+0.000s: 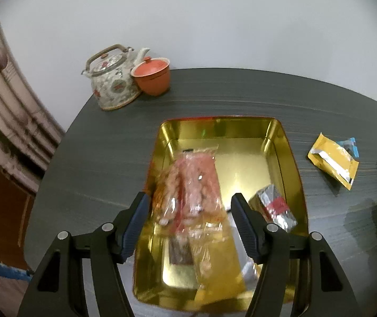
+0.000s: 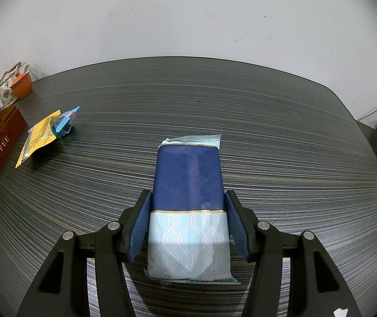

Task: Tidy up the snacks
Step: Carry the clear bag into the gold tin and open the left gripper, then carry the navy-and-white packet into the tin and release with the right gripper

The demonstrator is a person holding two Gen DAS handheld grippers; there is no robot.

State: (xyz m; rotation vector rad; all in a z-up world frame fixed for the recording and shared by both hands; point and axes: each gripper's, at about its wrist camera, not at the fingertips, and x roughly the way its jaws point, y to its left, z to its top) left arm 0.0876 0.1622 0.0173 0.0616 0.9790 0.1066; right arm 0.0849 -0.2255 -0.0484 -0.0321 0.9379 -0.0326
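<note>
Looking across your dark striped counter (image 2: 241, 111), you have the job about half done. One gold-lined tin (image 1: 291, 158) sits at the middle of the left view and holds two snacks: a clear packet of pinkish pieces (image 1: 196, 185) lying between your left gripper (image 1: 188, 227), whose jaws stand apart and touch nothing, and a silver-and-red foil pack (image 1: 274, 206) at four o'clock inside the tin. Three remain outside: one blue-and-pale wrapped pack (image 2: 188, 200), clamped by your right gripper (image 2: 188, 227) low on the counter, plus one yellow sachet (image 1: 334, 158) and one small blue packet (image 1: 349, 145) touching it, at three o'clock from the tin.
</note>
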